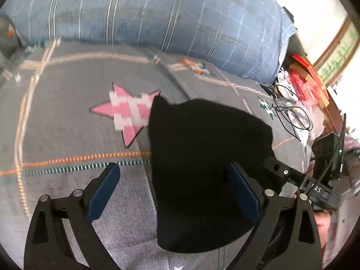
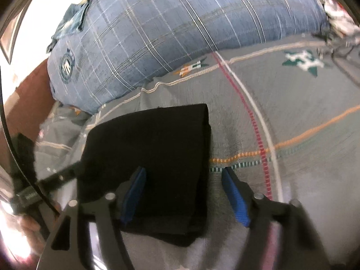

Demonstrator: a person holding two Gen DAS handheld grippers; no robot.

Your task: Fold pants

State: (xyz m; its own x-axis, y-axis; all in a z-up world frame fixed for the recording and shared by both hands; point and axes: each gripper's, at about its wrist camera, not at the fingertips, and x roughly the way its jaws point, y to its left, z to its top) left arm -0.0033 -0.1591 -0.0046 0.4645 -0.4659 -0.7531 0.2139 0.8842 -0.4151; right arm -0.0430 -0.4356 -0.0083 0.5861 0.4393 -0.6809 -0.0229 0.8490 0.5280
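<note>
The black pants (image 2: 155,157) lie folded on the grey bedspread (image 2: 281,112), near the blue pillow (image 2: 168,27). Left gripper (image 1: 173,175) and right gripper (image 2: 183,180) both gape wide, holding nothing.

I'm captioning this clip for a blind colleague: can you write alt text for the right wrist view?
Black pants, folded into a compact rectangle, lie on a grey patterned bedspread. The open right gripper hovers over their right edge, one blue finger above the cloth. A blue plaid pillow lies behind.

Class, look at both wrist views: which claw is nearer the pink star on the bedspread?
Left. The left claw faces the pink star; the right claw sits beyond the black pants.
</note>
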